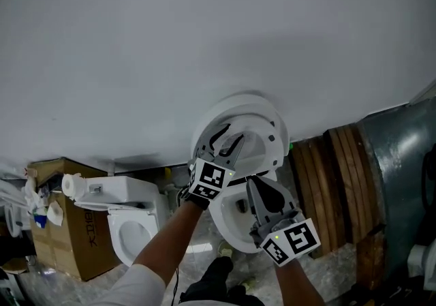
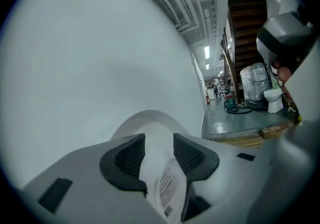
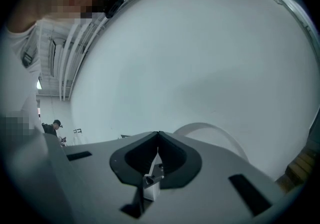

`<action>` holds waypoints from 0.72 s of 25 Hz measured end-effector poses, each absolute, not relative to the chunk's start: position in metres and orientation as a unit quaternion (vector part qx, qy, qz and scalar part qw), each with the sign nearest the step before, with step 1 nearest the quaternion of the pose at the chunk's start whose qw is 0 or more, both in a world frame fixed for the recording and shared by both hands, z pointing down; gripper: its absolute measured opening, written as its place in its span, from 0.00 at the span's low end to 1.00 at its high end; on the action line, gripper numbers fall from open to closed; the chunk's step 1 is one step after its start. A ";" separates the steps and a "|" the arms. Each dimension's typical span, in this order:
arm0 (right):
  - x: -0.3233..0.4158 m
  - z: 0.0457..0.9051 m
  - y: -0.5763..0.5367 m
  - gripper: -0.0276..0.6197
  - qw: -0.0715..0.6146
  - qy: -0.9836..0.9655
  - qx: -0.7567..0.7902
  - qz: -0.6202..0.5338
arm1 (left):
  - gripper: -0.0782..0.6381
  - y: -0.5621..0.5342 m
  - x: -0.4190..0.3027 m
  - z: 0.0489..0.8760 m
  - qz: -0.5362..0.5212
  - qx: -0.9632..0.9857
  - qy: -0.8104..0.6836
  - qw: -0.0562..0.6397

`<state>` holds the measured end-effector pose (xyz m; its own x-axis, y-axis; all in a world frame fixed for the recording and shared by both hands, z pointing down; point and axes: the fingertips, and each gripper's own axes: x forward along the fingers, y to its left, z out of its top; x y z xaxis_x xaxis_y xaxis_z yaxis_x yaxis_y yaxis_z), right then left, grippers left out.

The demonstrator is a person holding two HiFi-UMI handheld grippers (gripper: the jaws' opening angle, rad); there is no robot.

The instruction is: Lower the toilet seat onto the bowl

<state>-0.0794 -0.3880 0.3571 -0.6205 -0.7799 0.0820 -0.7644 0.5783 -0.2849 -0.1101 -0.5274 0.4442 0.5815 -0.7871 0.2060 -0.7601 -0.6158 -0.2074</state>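
Toilet seat (image 1: 262, 127) stands raised, tipped back toward the white wall (image 1: 204, 39) beyond the jaws, with the open bowl (image 1: 228, 219) below and behind them, so by my judgement the lowering is not yet done. Left gripper (image 1: 230, 144) is up at the seat's upper rim, and its own view shows the jaws spread, one pad on each side of the white rim; a printed label (image 2: 170, 188) on the seat runs down between them toward the camera. The pads do not look pressed onto the rim, so the seat seems to rest on its own lean and not on any pinch. Straddling the rim this way makes sense: from there the jaws could close on the edge, or simply hook it, and swing it forward on its hinge. Right gripper (image 1: 253, 185) hangs lower, above the bowl and short of the seat, its jaws pressed together on nothing, with only the wall and the curve of the seat ahead of their tips; it looks parked clear of the path the seat would take on the way down
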 end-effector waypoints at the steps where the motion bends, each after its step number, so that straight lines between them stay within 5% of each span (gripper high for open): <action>1: -0.080 0.359 -0.390 0.07 0.024 0.888 -0.435 -0.148 | 0.35 -0.532 -0.110 0.446 -0.143 -0.887 0.436 0.050; 18: -0.073 0.380 -0.384 0.07 0.010 0.883 -0.438 -0.168 | 0.39 -0.573 -0.100 0.485 -0.233 -0.874 0.423 0.047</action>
